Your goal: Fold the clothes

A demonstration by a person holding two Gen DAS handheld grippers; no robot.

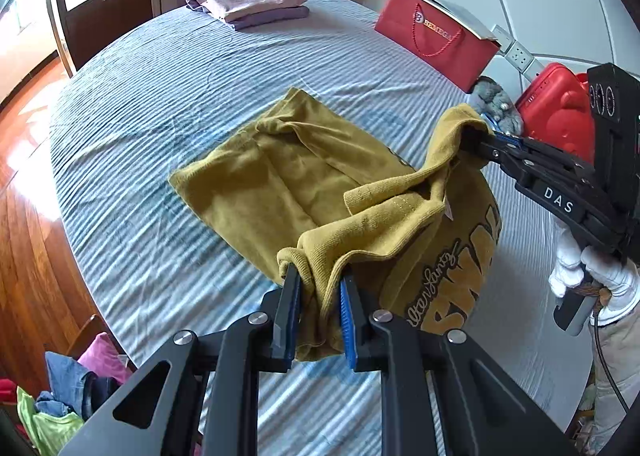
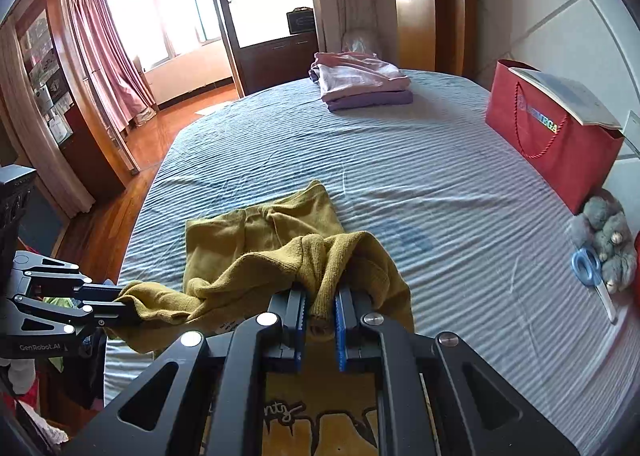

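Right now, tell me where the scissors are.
The blue-handled scissors lie on the striped bed sheet at the far right of the right wrist view, beside the grey plush toy and below the red gift bag.

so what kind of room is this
Most likely a bedroom at home: a bed with a striped sheet serves as the folding surface, a stack of folded clothes sits at its far end, and pink curtains hang by a bright window beyond the doorway.
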